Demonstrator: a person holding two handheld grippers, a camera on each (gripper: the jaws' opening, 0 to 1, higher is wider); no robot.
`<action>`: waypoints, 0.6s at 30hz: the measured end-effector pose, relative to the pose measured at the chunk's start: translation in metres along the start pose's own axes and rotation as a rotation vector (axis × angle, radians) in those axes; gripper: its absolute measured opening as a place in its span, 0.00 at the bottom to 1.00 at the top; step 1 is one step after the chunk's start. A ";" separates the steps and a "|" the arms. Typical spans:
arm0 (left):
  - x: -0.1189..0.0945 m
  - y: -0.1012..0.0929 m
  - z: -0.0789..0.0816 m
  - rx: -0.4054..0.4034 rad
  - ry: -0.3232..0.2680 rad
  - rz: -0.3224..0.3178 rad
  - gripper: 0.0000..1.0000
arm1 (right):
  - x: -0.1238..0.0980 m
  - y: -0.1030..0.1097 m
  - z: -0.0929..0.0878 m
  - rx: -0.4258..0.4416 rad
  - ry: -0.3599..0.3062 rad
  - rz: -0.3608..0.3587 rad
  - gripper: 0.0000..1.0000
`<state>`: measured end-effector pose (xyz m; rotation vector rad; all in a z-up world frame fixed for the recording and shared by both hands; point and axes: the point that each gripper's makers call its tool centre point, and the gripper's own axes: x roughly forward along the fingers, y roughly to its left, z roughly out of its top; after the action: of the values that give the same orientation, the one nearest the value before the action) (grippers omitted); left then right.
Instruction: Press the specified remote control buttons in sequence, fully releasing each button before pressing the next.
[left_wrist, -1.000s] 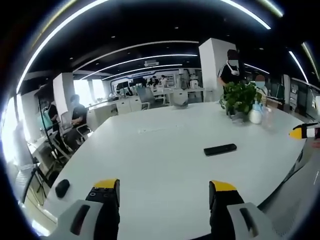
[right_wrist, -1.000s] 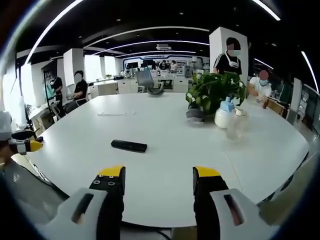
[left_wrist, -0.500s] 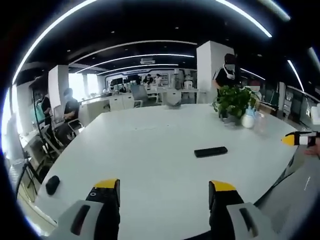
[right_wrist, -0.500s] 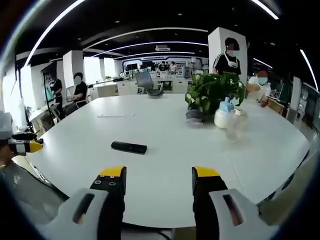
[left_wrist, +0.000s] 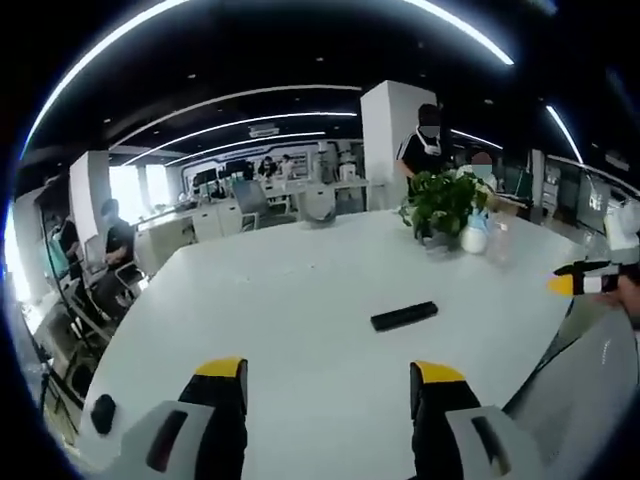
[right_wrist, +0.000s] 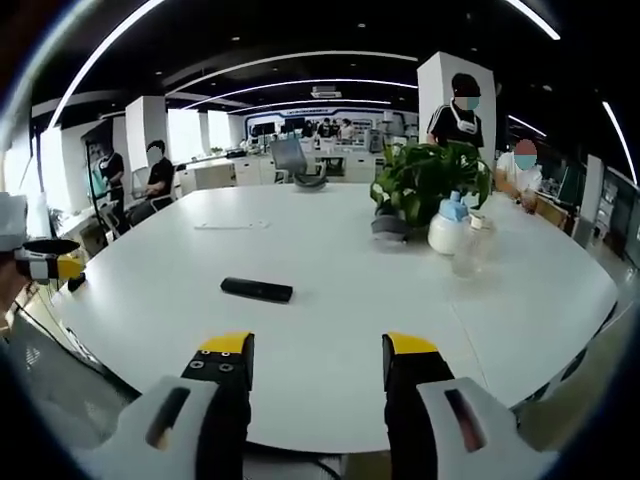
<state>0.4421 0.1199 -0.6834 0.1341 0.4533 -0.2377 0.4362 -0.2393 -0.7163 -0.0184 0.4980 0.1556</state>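
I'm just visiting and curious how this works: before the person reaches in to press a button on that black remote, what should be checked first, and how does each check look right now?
1. Remote control in sight in both views: ok; it lies flat on the white table.
2. Left gripper free: ok, jaws apart, nothing between them.
3. Right gripper free: ok, jaws apart and empty.
4. Path to the remote: ok; bare table lies between both grippers and it.
5. Potted plant and bottle out of the way: ok, they stand apart from the remote.
6. Which buttons face up: cannot tell, the remote is too small to read.
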 end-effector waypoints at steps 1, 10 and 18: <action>0.003 -0.002 0.003 0.009 0.000 -0.016 0.68 | 0.000 0.000 -0.001 -0.002 0.003 0.000 0.53; 0.030 -0.023 0.018 0.142 0.033 -0.112 0.66 | 0.000 0.000 -0.002 -0.005 0.009 -0.004 0.52; 0.053 -0.038 0.022 0.192 0.056 -0.195 0.66 | 0.000 0.000 -0.003 -0.006 0.019 -0.007 0.51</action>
<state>0.4874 0.0690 -0.6906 0.2855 0.4995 -0.4706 0.4350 -0.2397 -0.7191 -0.0279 0.5161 0.1499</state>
